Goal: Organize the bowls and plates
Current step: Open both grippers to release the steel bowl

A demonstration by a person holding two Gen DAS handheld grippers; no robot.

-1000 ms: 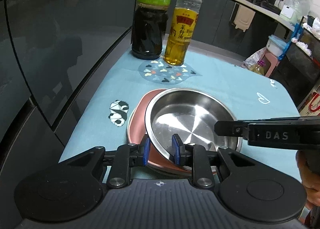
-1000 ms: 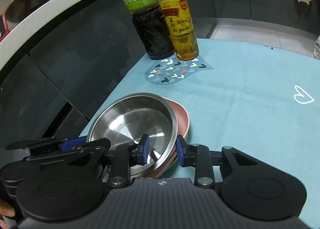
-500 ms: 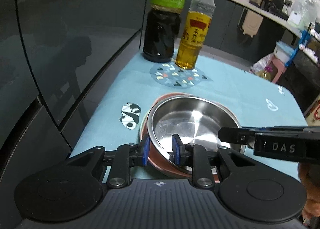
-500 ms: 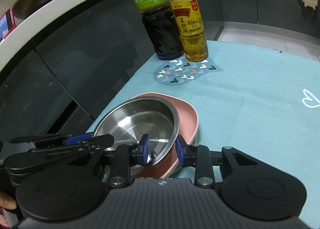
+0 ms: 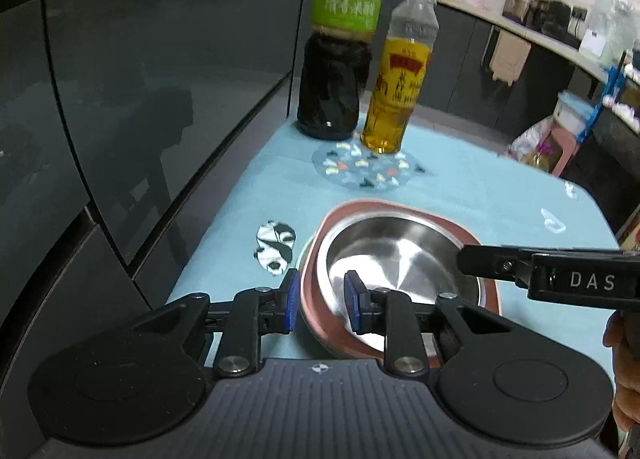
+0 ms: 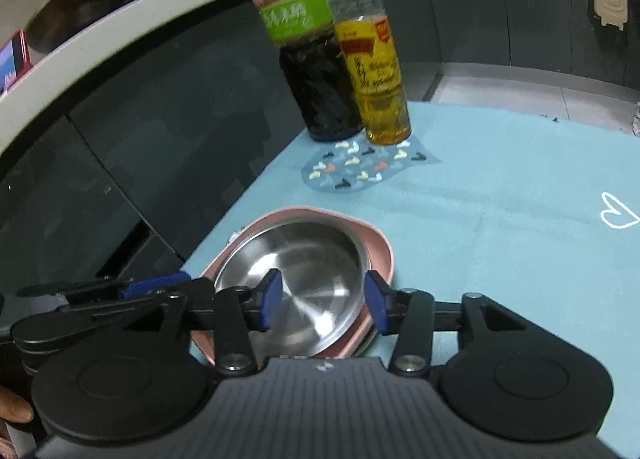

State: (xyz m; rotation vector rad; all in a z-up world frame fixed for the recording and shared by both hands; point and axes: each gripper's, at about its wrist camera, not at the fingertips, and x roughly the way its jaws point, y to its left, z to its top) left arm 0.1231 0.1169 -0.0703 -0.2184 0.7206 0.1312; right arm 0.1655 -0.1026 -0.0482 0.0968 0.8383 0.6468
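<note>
In the left wrist view, your left gripper (image 5: 319,301) is clamping the near rims of the steel bowl (image 5: 394,255) and the pink plate (image 5: 320,315) under it, both sitting on the blue cloth (image 5: 480,187), with the dark bottle (image 5: 334,91) and the yellow bottle (image 5: 394,99) standing far behind. In the right wrist view, your right gripper (image 6: 322,301) is staying spread, its pads (image 6: 272,299) lying on both sides of the bowl's near right rim without pressing, while the bowl (image 6: 304,271) is resting inside the plate (image 6: 380,255).
</note>
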